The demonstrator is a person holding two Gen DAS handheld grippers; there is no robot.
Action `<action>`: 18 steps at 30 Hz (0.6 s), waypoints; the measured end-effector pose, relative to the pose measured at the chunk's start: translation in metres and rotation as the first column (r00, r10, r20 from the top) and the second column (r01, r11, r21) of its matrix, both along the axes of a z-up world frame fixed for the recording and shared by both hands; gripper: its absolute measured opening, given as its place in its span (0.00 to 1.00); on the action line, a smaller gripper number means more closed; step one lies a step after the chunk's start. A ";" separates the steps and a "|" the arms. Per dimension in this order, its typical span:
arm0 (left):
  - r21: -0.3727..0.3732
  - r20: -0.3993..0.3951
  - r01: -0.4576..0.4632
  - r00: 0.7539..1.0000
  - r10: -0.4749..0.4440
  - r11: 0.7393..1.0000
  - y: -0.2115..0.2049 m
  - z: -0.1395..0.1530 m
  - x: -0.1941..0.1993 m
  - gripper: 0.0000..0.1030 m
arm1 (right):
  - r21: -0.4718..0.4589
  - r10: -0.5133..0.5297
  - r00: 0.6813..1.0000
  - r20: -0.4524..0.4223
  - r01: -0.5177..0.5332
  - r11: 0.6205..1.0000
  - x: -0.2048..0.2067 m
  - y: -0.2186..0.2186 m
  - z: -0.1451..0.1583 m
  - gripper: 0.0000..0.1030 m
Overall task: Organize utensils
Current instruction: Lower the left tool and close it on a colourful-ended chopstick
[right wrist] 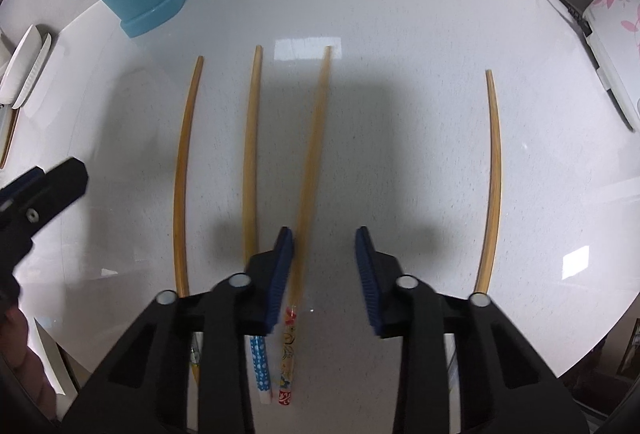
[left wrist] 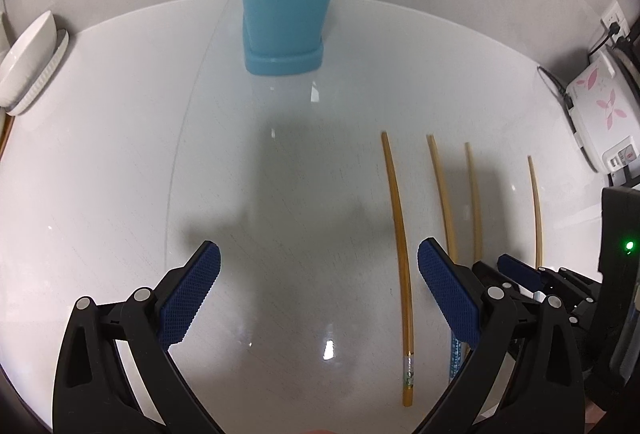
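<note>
- My blue utensil holder (left wrist: 285,1) stands upright at the far side of the white table (left wrist: 120,153); several wooden chopsticks poke out of its top, their upper ends cut off by the frame edge.
- In the right wrist view the same holder shows a perforated side and a wider base.
- At the left edge, a white bowl (left wrist: 28,51) sits tilted against a ribbed white dish; I cannot see inside either.
- Four loose chopsticks lie on the table, roughly parallel and apart from one another.
- My left gripper (left wrist: 320,294) points steeply down over bare table, jaws spread wide with nothing between them; the leftmost chopstick (left wrist: 400,254) lies just inside its right finger.
- My right gripper (right wrist: 325,274) also points steeply down, jaws part-way open around the third chopstick (right wrist: 310,169), the one with the painted handle.
- That chopstick lies right against the left pad (right wrist: 280,274); the right pad stands clear of it, so I have no grip on it.
- The second chopstick (right wrist: 251,153), with a blue dotted end, runs under my left finger.
- The fourth chopstick (right wrist: 494,177) lies well to the right.
- The third chopstick looks motion-blurred, so whether it touches the pad I cannot say firmly.
- A white appliance with pink flower print (left wrist: 600,113) is cut off at the right edge.
</note>
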State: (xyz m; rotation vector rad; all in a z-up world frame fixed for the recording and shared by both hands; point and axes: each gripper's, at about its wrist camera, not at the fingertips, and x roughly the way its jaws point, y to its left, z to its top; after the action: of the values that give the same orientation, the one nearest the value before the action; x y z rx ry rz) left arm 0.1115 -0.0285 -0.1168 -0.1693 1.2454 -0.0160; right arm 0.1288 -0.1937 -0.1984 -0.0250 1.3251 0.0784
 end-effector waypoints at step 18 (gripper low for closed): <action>0.052 -0.142 0.038 0.989 -0.030 0.998 -0.050 -0.041 -0.005 0.68 | 0.008 0.006 1.000 -0.006 -0.005 1.000 -0.006 -0.019 0.011 0.06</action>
State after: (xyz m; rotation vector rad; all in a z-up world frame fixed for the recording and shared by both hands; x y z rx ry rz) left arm 0.1065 -0.0783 -0.1583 -0.1031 1.3888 0.0001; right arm 0.1232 -0.2124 -0.1874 -0.0219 1.3313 0.0883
